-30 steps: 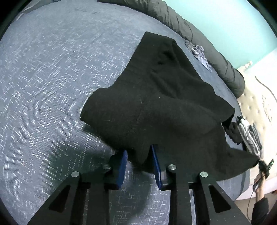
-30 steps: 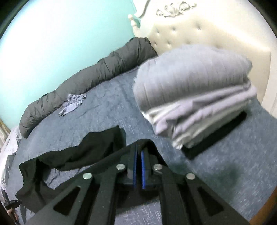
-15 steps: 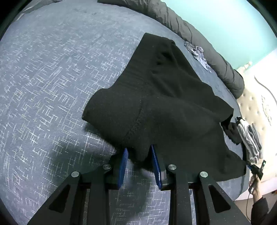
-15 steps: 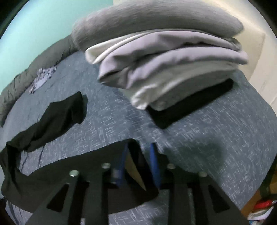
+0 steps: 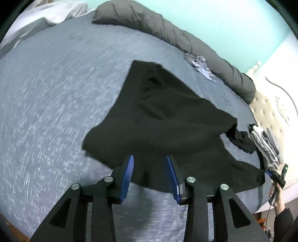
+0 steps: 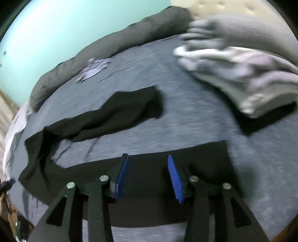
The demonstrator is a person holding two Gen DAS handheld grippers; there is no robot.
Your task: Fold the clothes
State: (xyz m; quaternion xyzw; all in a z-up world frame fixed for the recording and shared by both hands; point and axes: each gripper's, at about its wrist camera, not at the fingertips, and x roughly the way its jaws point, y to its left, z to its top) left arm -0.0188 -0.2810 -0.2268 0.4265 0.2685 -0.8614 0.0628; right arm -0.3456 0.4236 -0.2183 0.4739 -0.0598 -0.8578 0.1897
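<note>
Black garment, near edge hidden behind right gripper's fingers.

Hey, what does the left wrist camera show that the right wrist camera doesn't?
Only the left wrist view shows the pale crumpled bedding at the bed's far corner, a person's hand at the right edge, and the left tongs, jaws apart over the black garment.

Only the right wrist view shows the right tongs, jaws apart above the garment's straight edge.

Both show the black garment, the grey-blue bed cover, the dark rolled duvet, the folded grey stack and a small crumpled grey item.
</note>
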